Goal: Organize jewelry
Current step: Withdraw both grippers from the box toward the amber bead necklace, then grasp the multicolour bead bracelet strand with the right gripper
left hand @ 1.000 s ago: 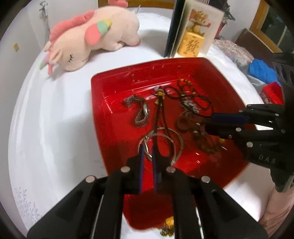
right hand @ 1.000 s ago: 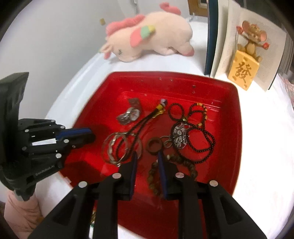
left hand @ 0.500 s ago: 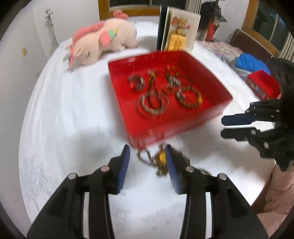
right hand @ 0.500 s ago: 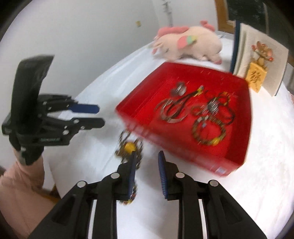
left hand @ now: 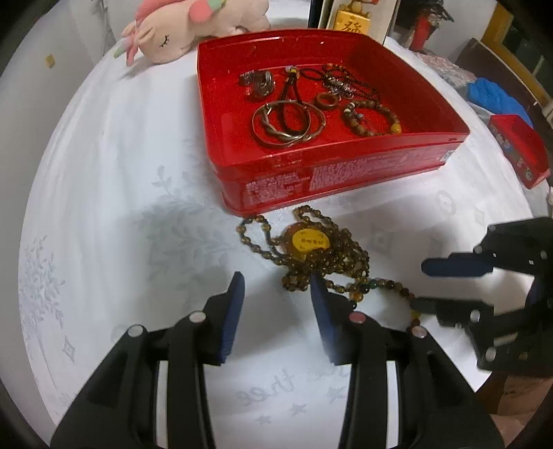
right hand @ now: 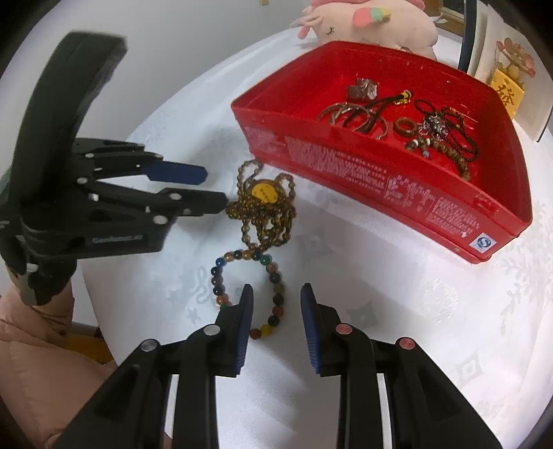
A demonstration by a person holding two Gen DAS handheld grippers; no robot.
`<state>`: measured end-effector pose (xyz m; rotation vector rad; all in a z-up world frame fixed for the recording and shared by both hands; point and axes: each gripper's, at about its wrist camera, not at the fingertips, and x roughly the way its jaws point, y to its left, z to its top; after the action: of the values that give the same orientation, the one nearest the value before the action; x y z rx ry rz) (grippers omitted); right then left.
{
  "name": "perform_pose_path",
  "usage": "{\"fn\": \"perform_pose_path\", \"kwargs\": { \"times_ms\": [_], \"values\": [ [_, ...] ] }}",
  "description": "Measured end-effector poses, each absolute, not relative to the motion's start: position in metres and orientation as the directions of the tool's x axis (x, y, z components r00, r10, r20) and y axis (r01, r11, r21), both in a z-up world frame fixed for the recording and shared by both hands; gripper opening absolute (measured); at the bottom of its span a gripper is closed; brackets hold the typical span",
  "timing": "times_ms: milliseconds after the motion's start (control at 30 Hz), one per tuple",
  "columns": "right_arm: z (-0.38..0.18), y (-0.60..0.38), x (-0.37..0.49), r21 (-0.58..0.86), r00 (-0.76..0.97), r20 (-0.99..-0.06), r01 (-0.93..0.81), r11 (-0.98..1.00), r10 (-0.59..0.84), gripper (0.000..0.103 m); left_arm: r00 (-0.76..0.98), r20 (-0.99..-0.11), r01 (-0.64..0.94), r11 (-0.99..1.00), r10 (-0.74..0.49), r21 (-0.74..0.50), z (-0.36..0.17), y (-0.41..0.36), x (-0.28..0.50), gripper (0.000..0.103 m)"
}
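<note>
A red tray (left hand: 345, 179) (right hand: 380, 186) holds silver bangles (left hand: 287, 121), a watch, a wooden ring and bead strings. On the white cloth in front of it lies a brown bead necklace with a yellow pendant (left hand: 307, 241) (right hand: 264, 193), and a multicoloured bead bracelet (right hand: 273, 276) touches it. My left gripper (left hand: 278, 290) is open and empty just short of the necklace; it also shows in the right wrist view (right hand: 214, 188). My right gripper (right hand: 276, 300) is open over the bracelet's near side; it also shows in the left wrist view (left hand: 423, 285).
A pink plush toy (left hand: 193, 20) (right hand: 373, 24) lies behind the tray. An open book with a yellow block (right hand: 504, 79) stands at the back right. A small red box (left hand: 518, 148) and blue cloth (left hand: 494, 100) sit off to the right.
Both grippers have pulled back out of the tray to the near side and come lower over the cloth. The left one opened after leaving the bangles. The necklace and bracelet now lie between them.
</note>
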<state>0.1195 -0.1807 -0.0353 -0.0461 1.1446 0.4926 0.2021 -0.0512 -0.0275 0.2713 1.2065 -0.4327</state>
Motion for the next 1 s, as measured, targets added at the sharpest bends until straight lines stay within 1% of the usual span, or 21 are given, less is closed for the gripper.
{"fn": "perform_pose_path", "kwargs": {
  "times_ms": [100,167,233,533,767,867,1000],
  "values": [
    [-0.039,-0.179,0.118,0.203,0.309,-0.888,-0.4,0.894,0.34,0.029,0.286,-0.942,0.46,0.888,-0.176,-0.027,-0.03,-0.057,0.202,0.04],
    [-0.042,-0.177,0.119,0.198,0.303,-0.893,-0.399,0.895,0.333,0.029,0.284,-0.942,0.461,0.887,-0.179,-0.029,-0.03,-0.06,0.202,0.045],
    [-0.044,-0.176,0.118,0.198,0.298,-0.895,-0.4,0.895,0.331,0.029,0.289,-0.941,0.46,0.888,-0.176,-0.024,-0.03,-0.063,0.203,0.045],
    [-0.048,-0.173,0.117,0.188,0.306,-0.895,-0.398,0.898,0.324,0.029,0.309,-0.934,0.449,0.893,-0.18,-0.024,-0.03,-0.068,0.205,0.046],
    [-0.047,-0.174,0.111,0.176,0.319,-0.894,-0.394,0.902,0.314,0.029,0.356,-0.915,0.434,0.901,-0.189,-0.017,-0.024,-0.066,0.2,0.048],
    [-0.047,-0.172,0.111,0.165,0.323,-0.896,-0.395,0.904,0.305,0.029,0.379,-0.904,0.437,0.899,-0.198,-0.014,-0.02,-0.065,0.196,0.051],
    [-0.047,-0.171,0.113,0.165,0.323,-0.897,-0.391,0.906,0.303,0.028,0.382,-0.9,0.445,0.895,-0.209,-0.019,-0.017,-0.065,0.195,0.051]
  ]
}}
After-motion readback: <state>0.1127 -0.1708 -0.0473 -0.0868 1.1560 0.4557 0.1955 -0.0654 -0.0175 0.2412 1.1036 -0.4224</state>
